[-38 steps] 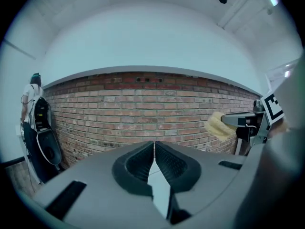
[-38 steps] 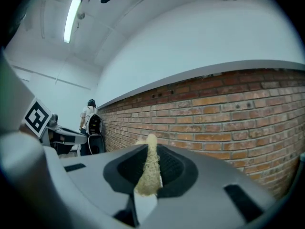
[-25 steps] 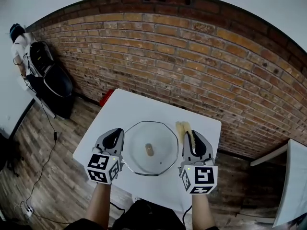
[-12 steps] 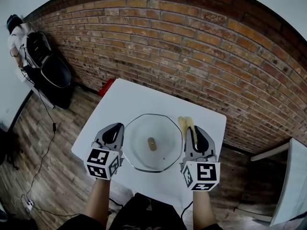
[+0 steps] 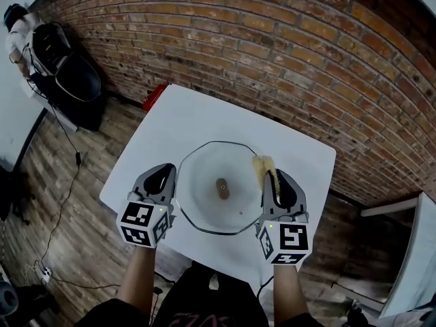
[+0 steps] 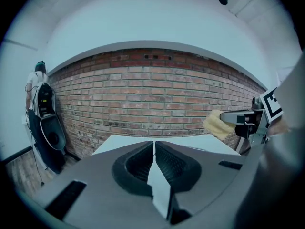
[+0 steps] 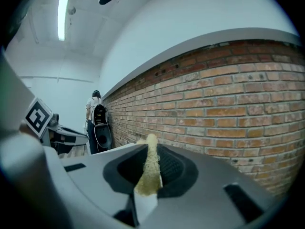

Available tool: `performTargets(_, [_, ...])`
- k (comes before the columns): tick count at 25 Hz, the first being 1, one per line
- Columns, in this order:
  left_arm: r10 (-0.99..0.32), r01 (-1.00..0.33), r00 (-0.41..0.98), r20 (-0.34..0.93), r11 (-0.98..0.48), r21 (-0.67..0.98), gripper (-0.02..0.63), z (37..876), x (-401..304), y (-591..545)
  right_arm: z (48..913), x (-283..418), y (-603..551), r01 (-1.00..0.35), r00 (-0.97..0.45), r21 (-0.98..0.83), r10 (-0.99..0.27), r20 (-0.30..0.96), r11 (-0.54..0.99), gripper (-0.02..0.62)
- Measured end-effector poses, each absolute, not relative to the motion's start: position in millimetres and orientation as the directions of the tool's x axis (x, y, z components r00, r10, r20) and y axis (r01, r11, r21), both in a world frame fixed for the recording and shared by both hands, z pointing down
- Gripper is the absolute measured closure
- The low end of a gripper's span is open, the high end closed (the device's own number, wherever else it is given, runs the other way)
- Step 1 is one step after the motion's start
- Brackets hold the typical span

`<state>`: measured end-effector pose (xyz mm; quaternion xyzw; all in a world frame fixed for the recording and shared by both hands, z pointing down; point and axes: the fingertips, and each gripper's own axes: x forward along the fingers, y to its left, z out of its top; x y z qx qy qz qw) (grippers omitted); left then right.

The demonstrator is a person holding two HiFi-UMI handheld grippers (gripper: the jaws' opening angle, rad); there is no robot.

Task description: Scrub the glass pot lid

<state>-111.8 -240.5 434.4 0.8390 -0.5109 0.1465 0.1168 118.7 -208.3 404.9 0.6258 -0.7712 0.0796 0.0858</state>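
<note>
Where the lid point(image 5: 201, 206) is lying: it is sitting flat at the middle of the table point(image 5: 178, 118), knob side up, between the two grippers.
Lid: it is showing as clear glass with a thin metal rim, its outline looking many-sided rather than round. The white tabletop is showing through it.
Knob point(image 5: 222, 189): a small brown stub is standing at the lid's centre.
Left gripper point(image 5: 163, 177): it is being held just beside the lid's left edge, its jaws pressing together with nothing between them (its own view is showing only a hairline seam).
Right gripper point(image 5: 276, 182): it is pinching a sponge point(image 5: 262, 167) between its jaws at the lid's right edge.
Sponge: yellowish and squashed thin in the pinch, it is poking out past the fingertips and overlapping the lid's rim in the head view. Whether it is touching the glass, I cannot tell.
Table: white, it is standing near the wall point(image 5: 272, 60).
Wall: red-brown brick is running behind the table.
Floor point(image 5: 75, 210): wood planks are lying around the table.
Person point(image 5: 17, 36): far left, wearing a backpack, standing by the wall.
Red thing point(image 5: 154, 97): it is lying on the floor between table and wall.
</note>
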Motion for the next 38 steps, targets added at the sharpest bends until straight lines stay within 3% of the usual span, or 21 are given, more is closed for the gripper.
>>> performTargets(14, [-0.79, -0.894, 0.431, 0.437, -0.438, 0.09, 0.588, 503.3, -119.7, -240.2, 480.2, 111.0, -208.5, -0.979, -0.203, -0.037, -0.919, 0.337, 0.202, 0.537])
performTargets(36, [-0.751, -0.896, 0.434, 0.497, -0.418, 0.151, 0.586, 538.0, -119.9, -243.2, 500.7, 108.2, -216.3, -0.976, -0.213, -0.044, -0.903, 0.374, 0.212, 0.537])
performTargets(38, [-0.744, -0.896, 0.436, 0.506, -0.411, 0.169, 0.535, 541.9, -121.7, -244.3, 500.9, 107.4, -217.3, -0.976, -0.213, -0.043, -0.902, 0.376, 0.212, 0.537])
